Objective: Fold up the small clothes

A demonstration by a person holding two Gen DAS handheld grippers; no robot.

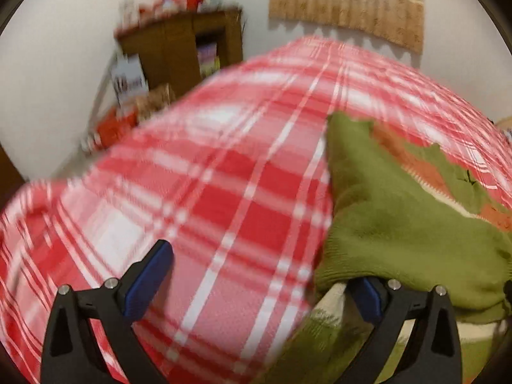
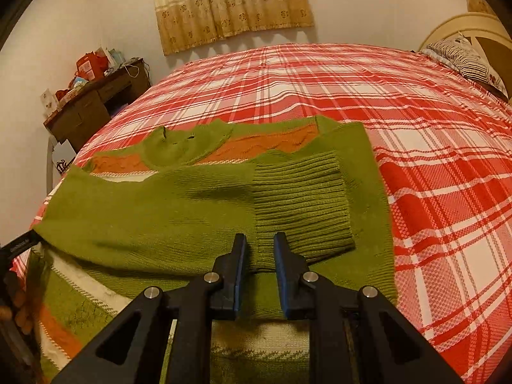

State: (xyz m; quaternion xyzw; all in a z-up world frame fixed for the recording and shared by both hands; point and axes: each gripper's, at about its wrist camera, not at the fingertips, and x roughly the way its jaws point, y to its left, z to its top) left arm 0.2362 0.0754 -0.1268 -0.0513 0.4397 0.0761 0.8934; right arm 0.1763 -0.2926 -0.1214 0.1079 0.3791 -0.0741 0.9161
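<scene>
Left wrist view. Left gripper: jaws spread wide, nothing between the blue pads; the right-hand finger sits under the edge of the green knitted sweater with orange and cream bands, though contact cannot be told through the blur. The sweater lies at the near right of the red-and-white plaid bedspread. A brown wooden cabinet stands against the far wall, left.

Right wrist view. Right gripper: jaws close together with a narrow gap, poised over the sweater just beside the ribbed green cuff; no fabric is visibly pinched, so whether it holds anything cannot be told. The sweater lies flat across the near edge of the bedspread, collar toward the far side. One sleeve is already laid across the chest, cuff ending at centre right. A striped pillow rests at the far right.

Progress, as a judgement: sleeve folding is under way. The body remains unfolded, so the lengthwise and final folds appear still to come.
</scene>
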